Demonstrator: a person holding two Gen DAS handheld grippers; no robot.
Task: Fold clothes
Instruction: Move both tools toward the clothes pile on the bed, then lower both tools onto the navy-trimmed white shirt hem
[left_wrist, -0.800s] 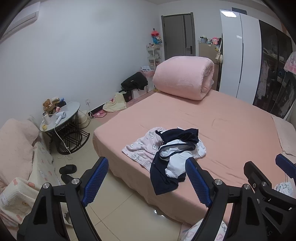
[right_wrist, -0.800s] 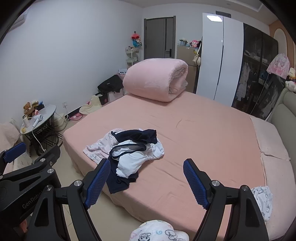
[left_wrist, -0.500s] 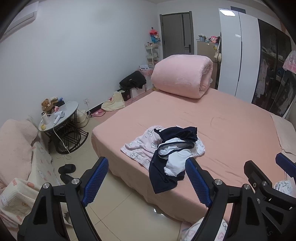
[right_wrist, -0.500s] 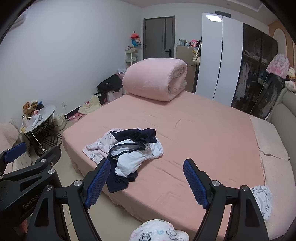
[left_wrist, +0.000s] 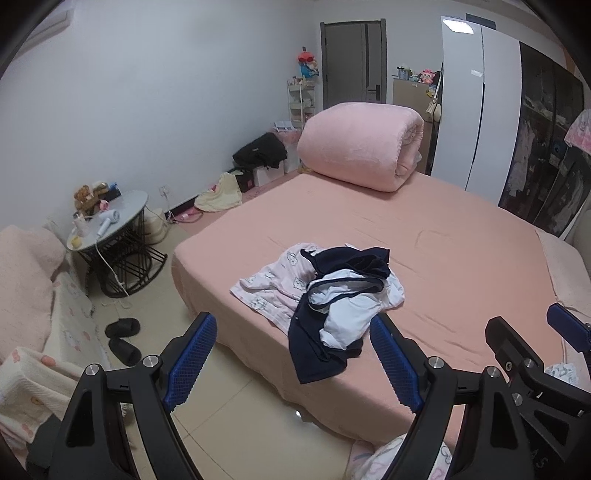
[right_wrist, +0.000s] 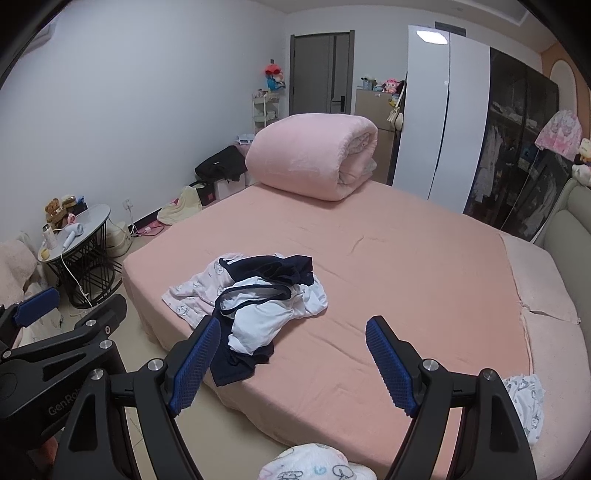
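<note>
A heap of clothes (left_wrist: 332, 295) lies near the front corner of the pink bed (left_wrist: 424, 236): a navy garment, a white one and pink patterned pyjamas, with navy cloth hanging over the bed edge. The heap also shows in the right wrist view (right_wrist: 255, 299). My left gripper (left_wrist: 291, 358) is open and empty, held off the bed, short of the heap. My right gripper (right_wrist: 295, 358) is open and empty above the bed's front edge, right of the heap. Another small patterned garment (right_wrist: 524, 402) lies at the bed's right edge.
A rolled pink quilt (left_wrist: 362, 144) sits at the bed's far end. A round side table (left_wrist: 110, 221) with a hair dryer stands left of the bed, black slippers (left_wrist: 123, 338) on the floor beside it. A wardrobe (right_wrist: 461, 122) lines the right wall.
Both views have shifted slightly; the clothes heap sits a little lower and further left in the frames. Both grippers remain open and empty.
</note>
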